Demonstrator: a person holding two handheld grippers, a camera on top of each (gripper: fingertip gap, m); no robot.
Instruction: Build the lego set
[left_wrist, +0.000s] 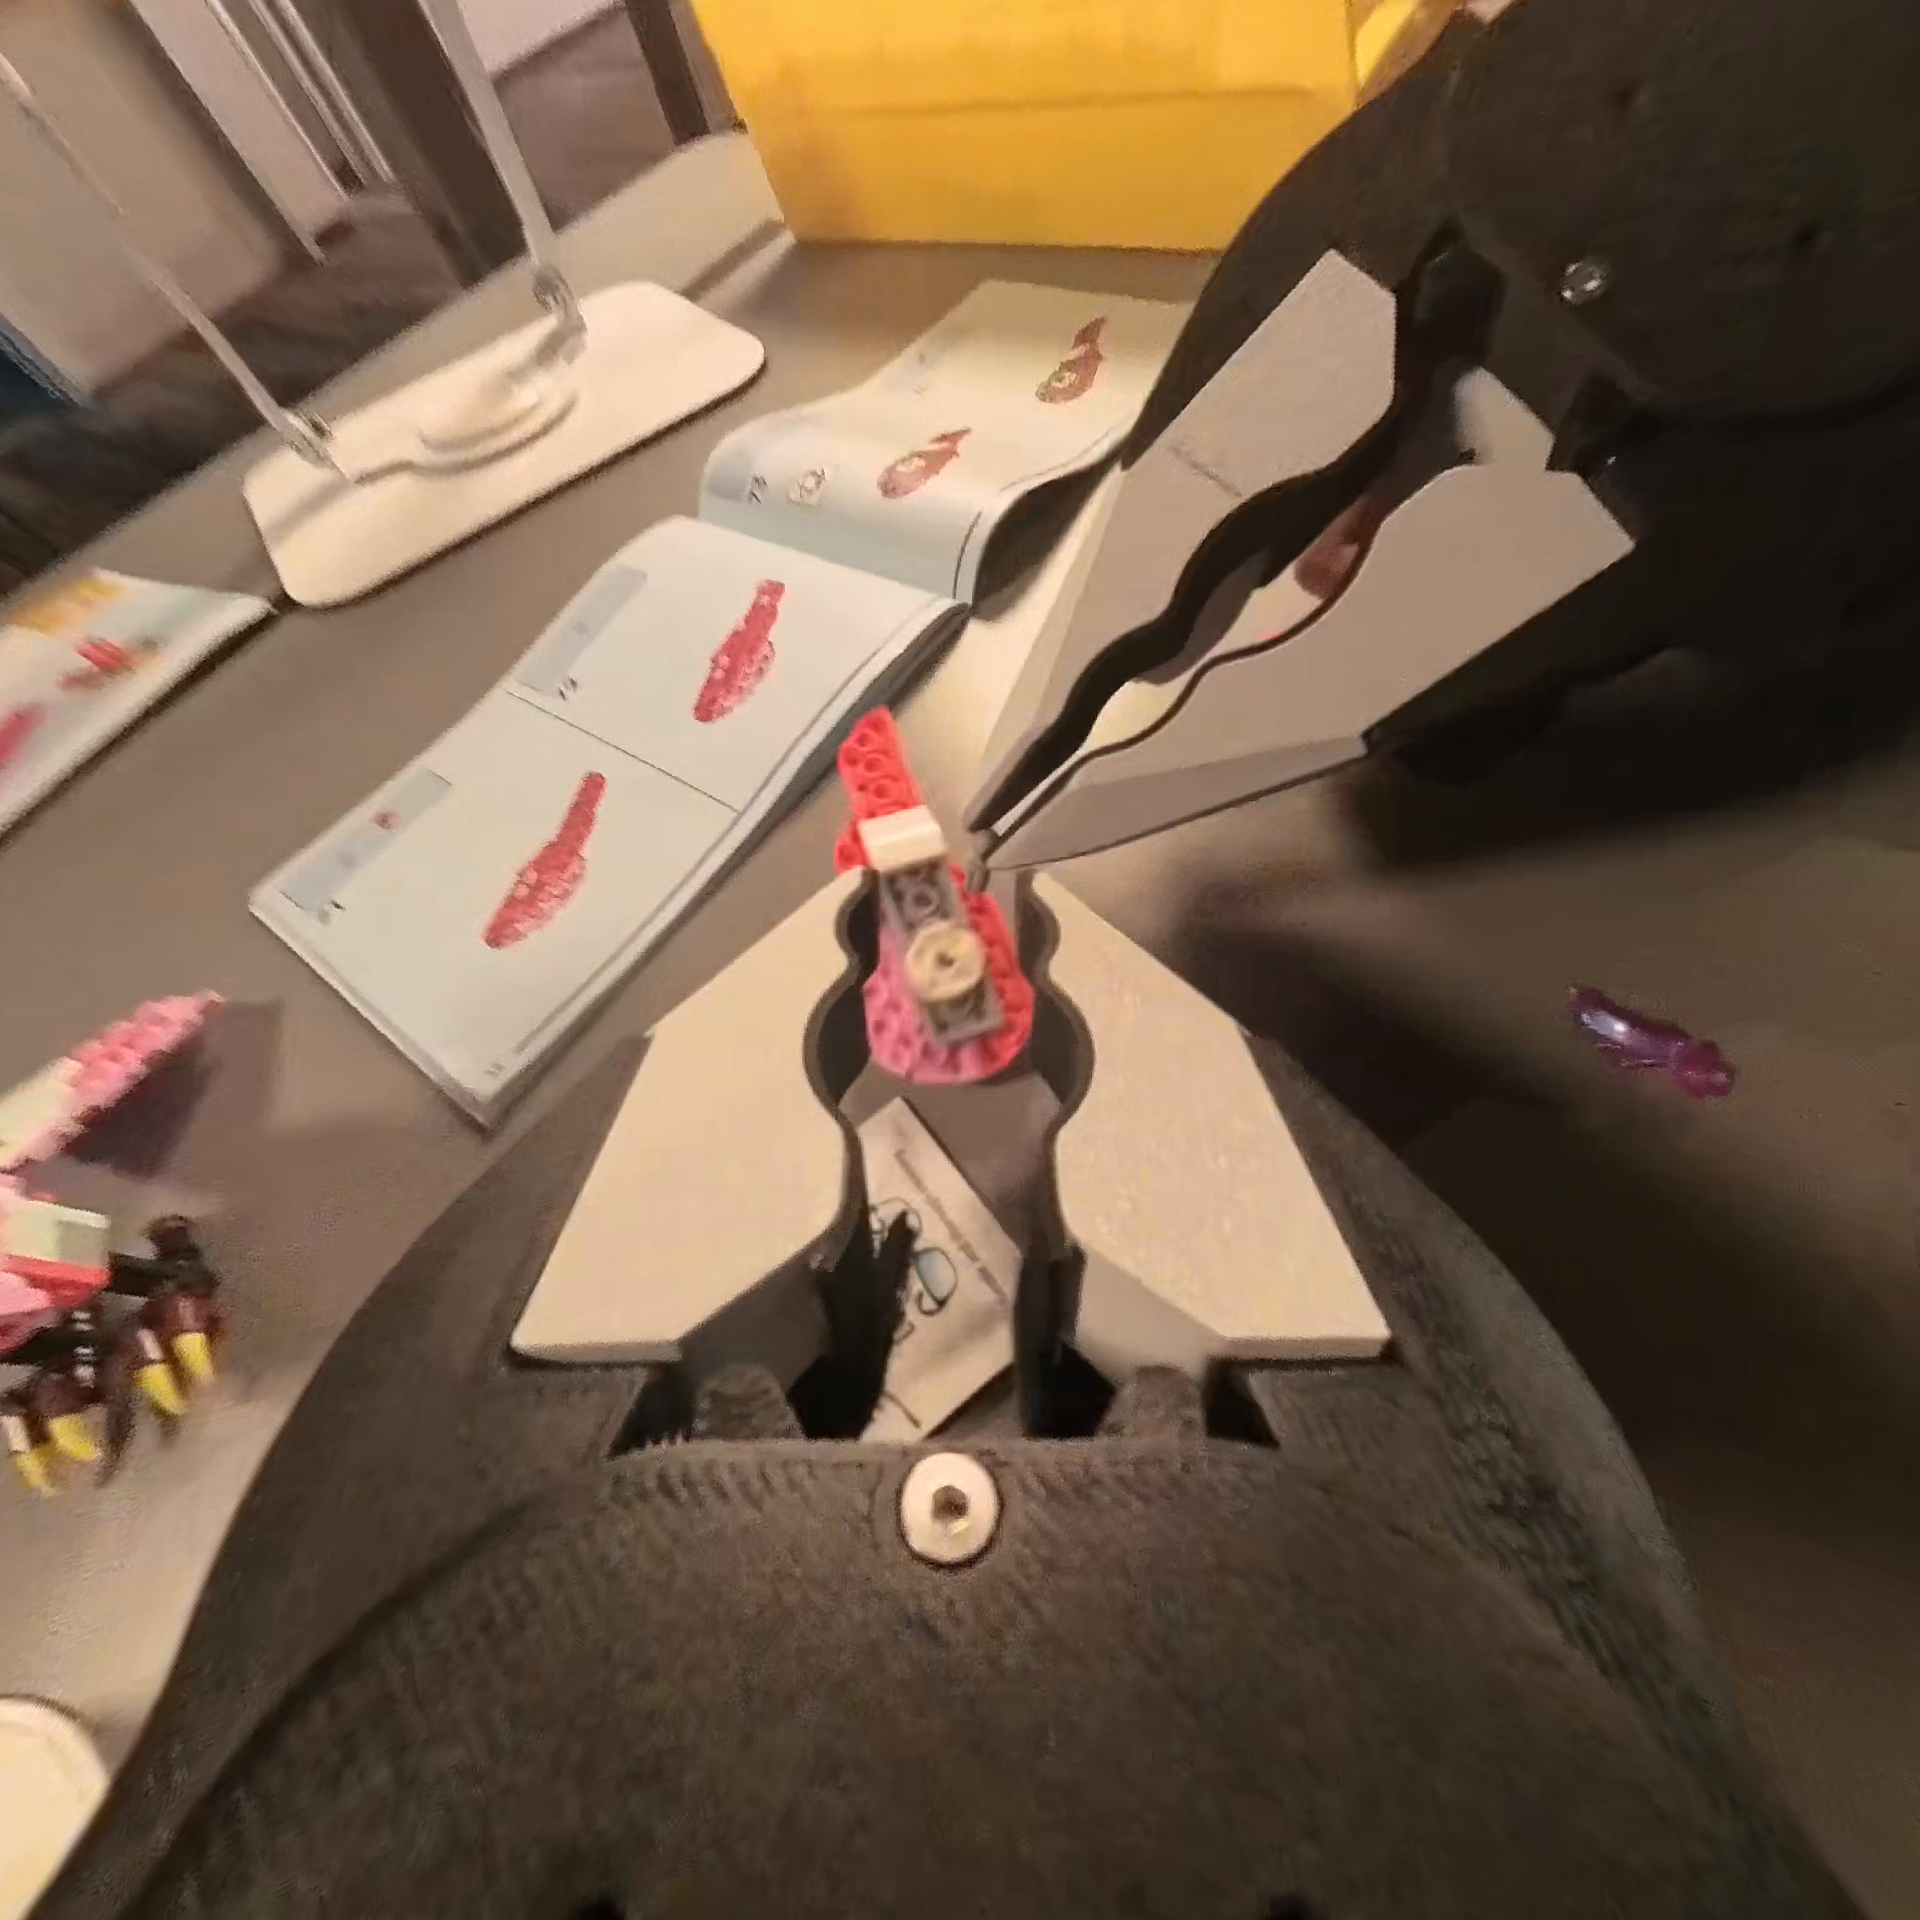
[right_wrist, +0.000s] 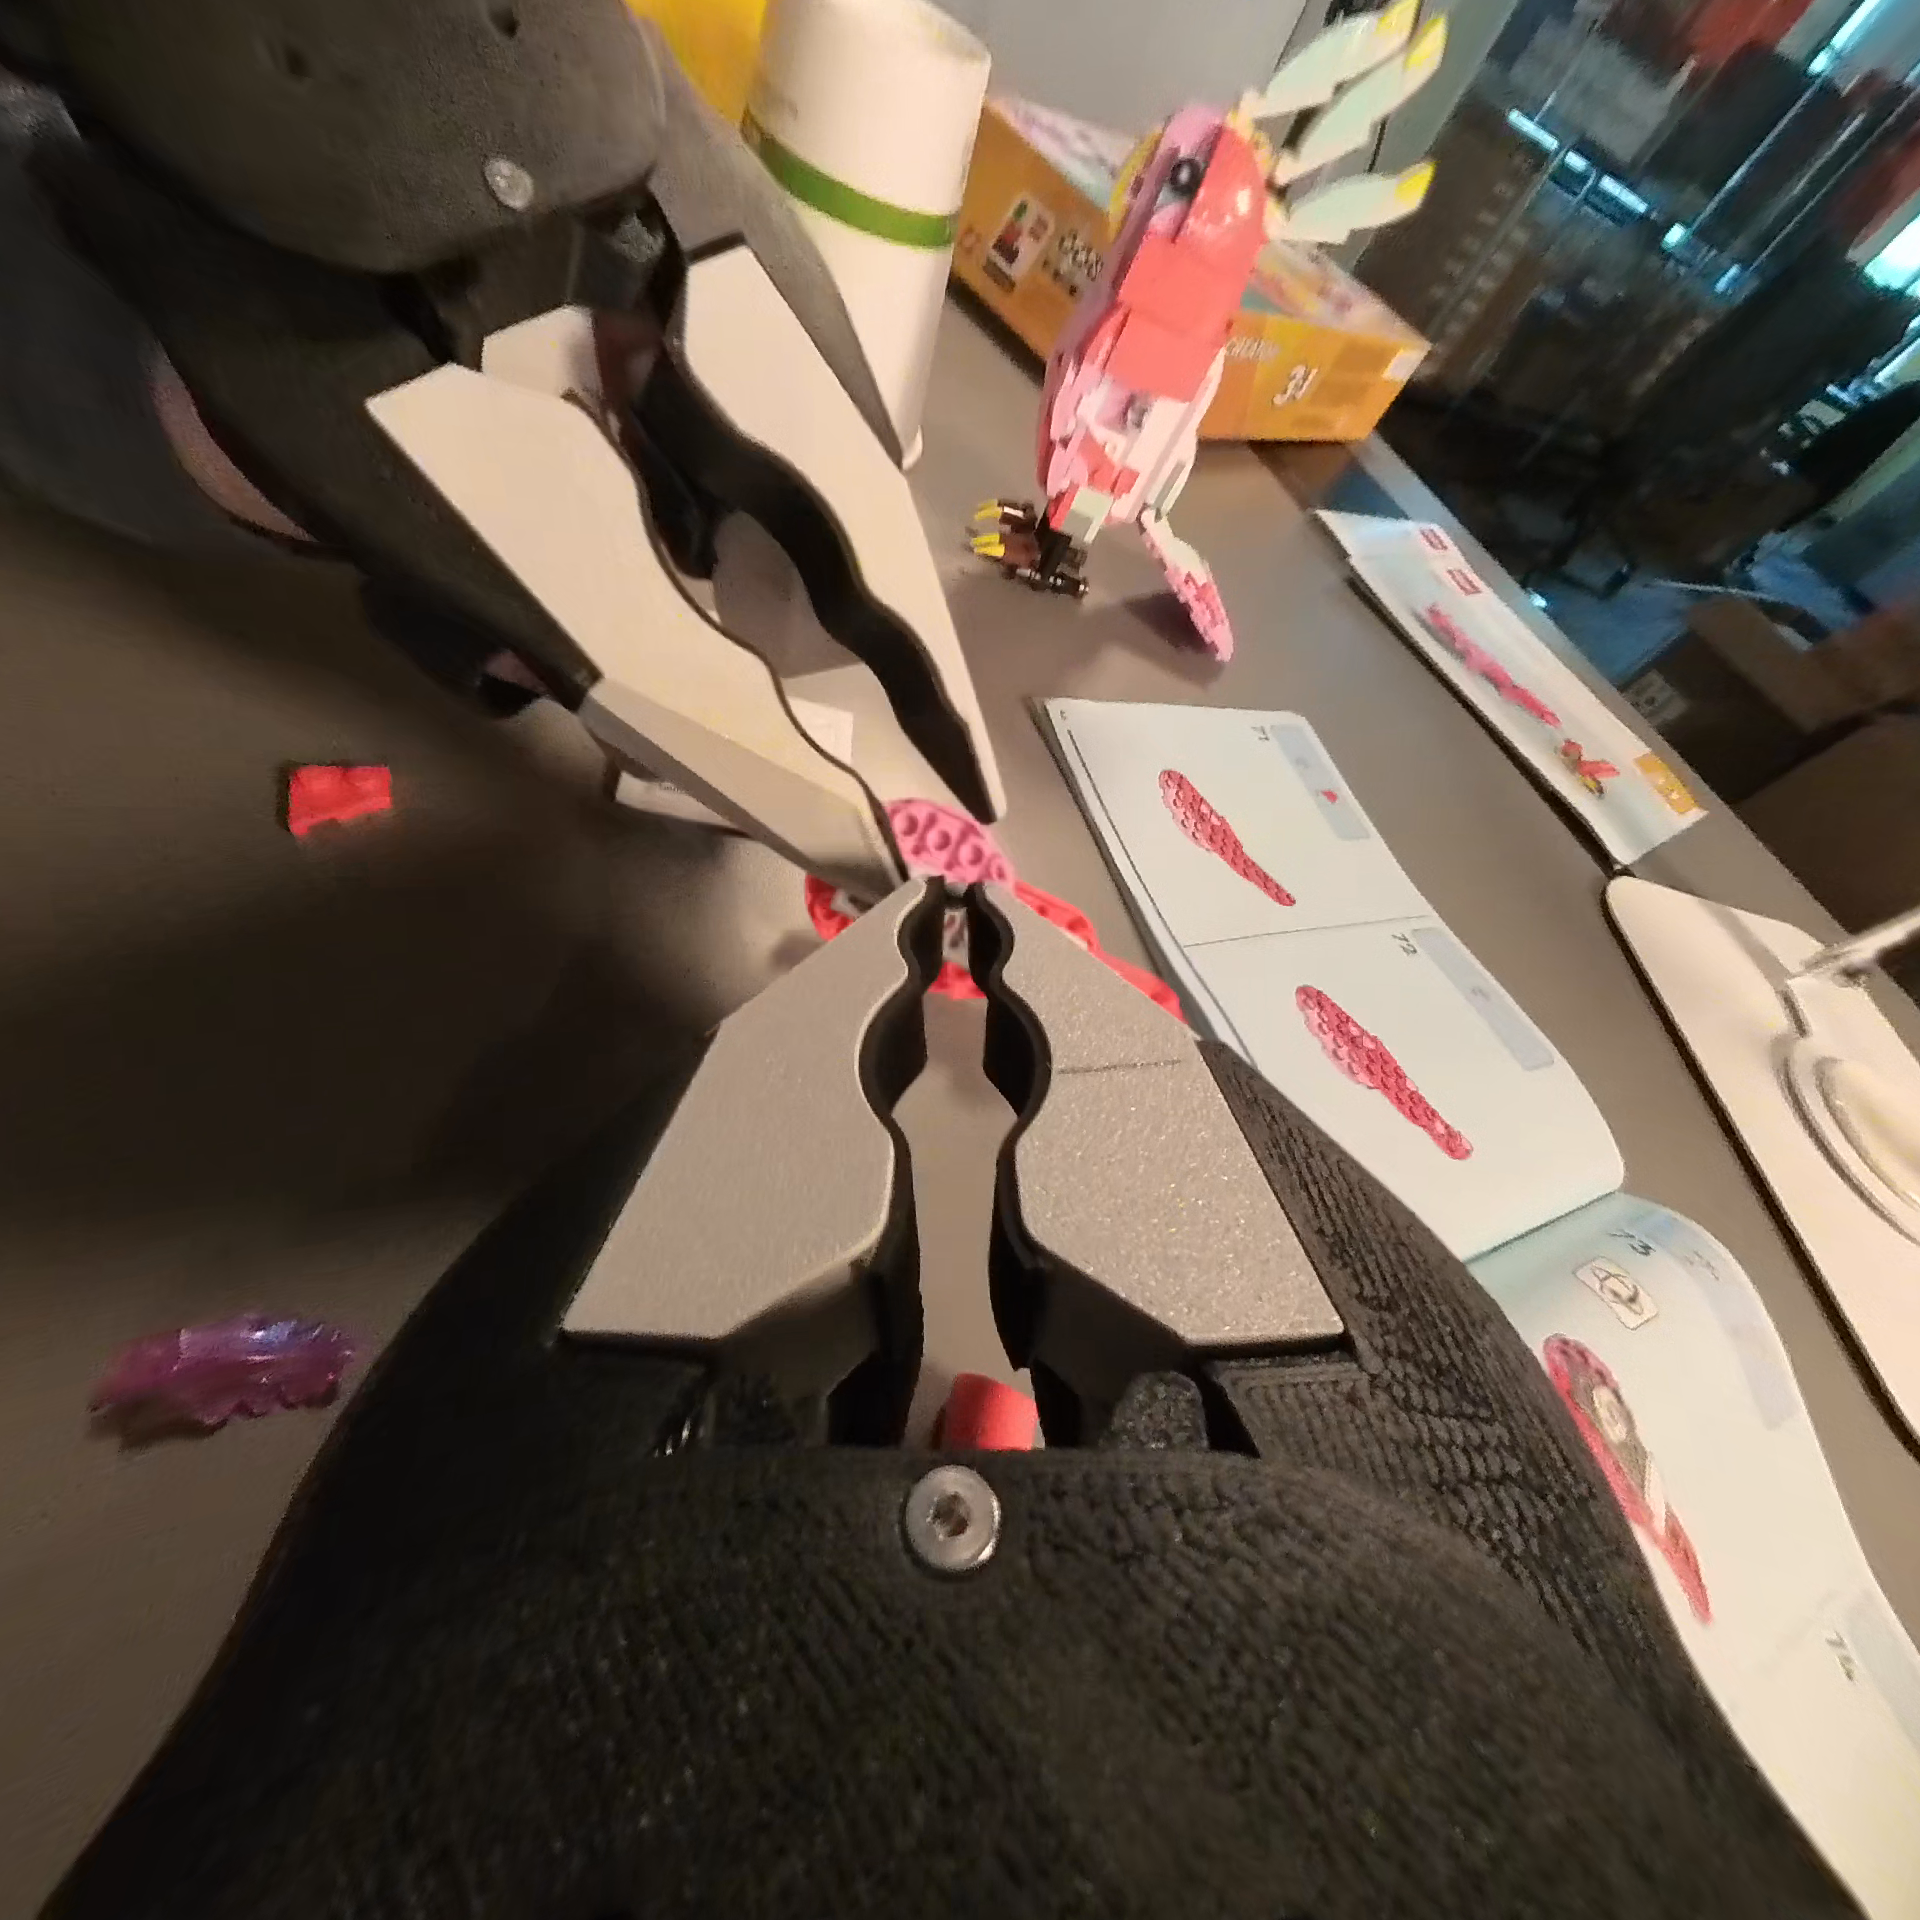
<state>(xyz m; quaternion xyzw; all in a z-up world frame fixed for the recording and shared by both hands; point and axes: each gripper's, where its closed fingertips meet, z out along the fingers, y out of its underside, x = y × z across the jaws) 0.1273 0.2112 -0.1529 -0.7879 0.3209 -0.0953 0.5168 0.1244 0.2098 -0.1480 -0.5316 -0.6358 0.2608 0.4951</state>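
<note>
A flat wing built of red and pink bricks (left_wrist: 935, 997) stands in the air between the fingers of my left gripper (left_wrist: 940, 891). It carries a grey plate with a round tan stud (left_wrist: 940, 961) and a white tile (left_wrist: 909, 831). The left fingers press on the wing's two edges near their tips. The right wrist view shows this too: the pink end (right_wrist: 940, 836) sits between the left gripper's tips (right_wrist: 940, 844). My right gripper (right_wrist: 943, 891) is shut, and its tips (left_wrist: 977, 831) touch the wing's edge beside the white tile.
An open instruction booklet (left_wrist: 582, 790) (right_wrist: 1299, 935) lies beyond the wing. A pink brick bird (right_wrist: 1153, 343) stands farther off, a second booklet (right_wrist: 1507, 675) beside it. A purple clear piece (right_wrist: 223, 1361) and a red brick (right_wrist: 341, 798) lie loose. A white stand base (left_wrist: 499, 447), a white cup (right_wrist: 873, 208) and a yellow box (right_wrist: 1299, 353) are nearby. Both grippers' tips are close together, under 4 cm apart. The purple clear piece (right_wrist: 223, 1361) lies around 11 cm away from my left fingertips. My left wrist view (left_wrist: 1647, 1033) looks at it from another angle.
</note>
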